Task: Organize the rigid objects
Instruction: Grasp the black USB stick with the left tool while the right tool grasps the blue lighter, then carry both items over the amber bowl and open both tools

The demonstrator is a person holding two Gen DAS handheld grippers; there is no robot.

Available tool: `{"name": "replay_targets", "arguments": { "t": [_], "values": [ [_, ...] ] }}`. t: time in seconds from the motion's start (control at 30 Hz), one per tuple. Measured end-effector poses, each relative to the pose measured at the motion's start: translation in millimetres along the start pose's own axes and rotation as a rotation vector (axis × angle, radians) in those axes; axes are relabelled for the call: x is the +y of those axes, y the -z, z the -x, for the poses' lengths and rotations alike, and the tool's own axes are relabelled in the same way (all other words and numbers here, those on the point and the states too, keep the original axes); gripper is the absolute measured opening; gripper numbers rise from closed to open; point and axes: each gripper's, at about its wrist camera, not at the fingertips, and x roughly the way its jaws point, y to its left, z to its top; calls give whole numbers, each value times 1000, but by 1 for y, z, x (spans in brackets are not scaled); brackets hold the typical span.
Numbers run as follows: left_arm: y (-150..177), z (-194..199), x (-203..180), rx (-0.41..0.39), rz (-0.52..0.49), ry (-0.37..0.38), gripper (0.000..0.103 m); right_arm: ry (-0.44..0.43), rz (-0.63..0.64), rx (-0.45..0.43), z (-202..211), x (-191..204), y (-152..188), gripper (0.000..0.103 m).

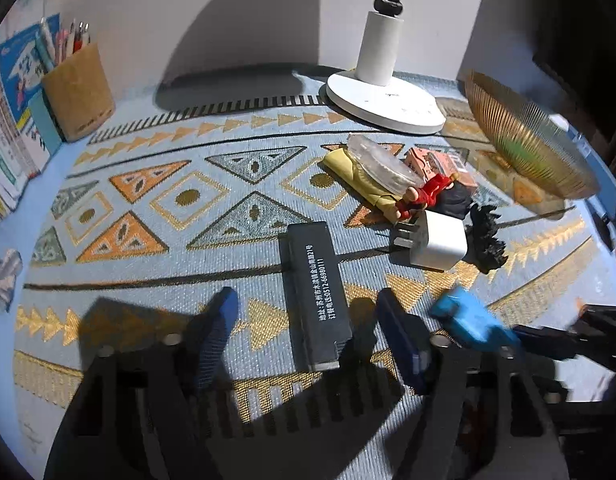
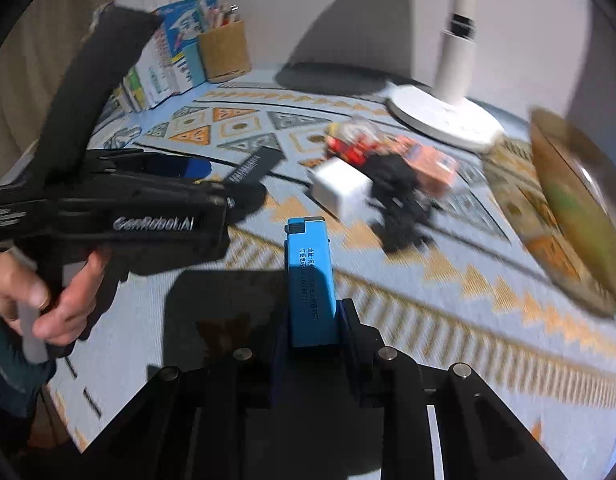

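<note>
While the right gripper (image 2: 313,320) was clenched on the light, rigid, slick-looking blue lighter (image 2: 308,280), the left gripper (image 1: 308,320) straddled the black lighter (image 1: 314,292) unclamped, charger (image 1: 440,246) at 2 o'clock.

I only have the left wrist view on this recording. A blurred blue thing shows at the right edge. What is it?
Observer: A blue lighter, clamped upright between the pads of the right gripper; printed text runs along its side.
Operator: Is the left gripper holding the black lighter?
Observer: From the right wrist view, the black lighter lies on the patterned cloth ahead of the left gripper, apparently not lifted.
Operator: Who carries that left gripper?
Observer: A person's hand wraps its grip, with a dark sleeve behind it.
</note>
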Motion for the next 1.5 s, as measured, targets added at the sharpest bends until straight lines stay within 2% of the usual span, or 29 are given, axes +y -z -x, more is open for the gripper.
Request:
{"name": "replay_targets", "arguments": {
  "t": [0.07, 0.13, 0.23, 0.3, 0.4, 0.47, 0.53, 0.7, 0.77, 0.87, 1.0, 1.07, 1.1, 1.17, 1.23, 1.4, 1.5],
  "values": [
    [0, 1, -7, -11, -33, -23, 39, 36, -35, 5, 8, -9, 10, 24],
    [1, 3, -9, -19, -44, -6, 23, 78, -79, 8, 18, -23, 22, 24],
    [3, 6, -10, -22, -28, 21, 23, 151, -182, 13, 31, -50, 35, 24],
    [5, 11, -13, -32, -16, 71, 22, 206, -254, 15, 37, -71, 42, 24],
    [7, 15, -21, -46, -24, 102, 22, 201, -314, 4, 42, -89, 47, 24],
    [10, 15, -26, -49, -34, 121, 22, 190, -327, 3, 43, -91, 47, 28],
    [11, 13, -28, -38, -37, 121, 22, 172, -321, 1, 42, -88, 45, 40],
    [11, 11, -25, -20, -23, 146, 23, 212, -295, -12, 35, -79, 37, 41],
    [12, 11, -28, -17, -31, 159, 40, 228, -287, -12, 32, -78, 35, 41],
    [13, 9, -38, -14, -76, 109, 44, 251, -267, -13, 27, -77, 29, 36],
    [14, 6, -48, -20, -123, 40, 42, 257, -261, -21, 27, -76, 28, 27],
    [14, 8, -48, -26, -123, 33, 23, 240, -259, -20, 26, -74, 27, 24],
    [14, 9, -47, -26, -118, 38, 21, 230, -258, -21, 26, -73, 27, 24],
    [16, 10, -48, -26, -110, 36, 21, 208, -259, -23, 26, -71, 26, 24],
    [18, 16, -49, -36, -101, 44, 21, 147, -274, -29, 27, -69, 26, 24],
    [19, 45, -46, -112, -39, 195, 21, -43, -366, -69, 36, -75, 27, 24],
    [17, 61, -47, -154, -30, 229, 21, -110, -414, -92, 41, -81, 27, 24]
  ]
}}
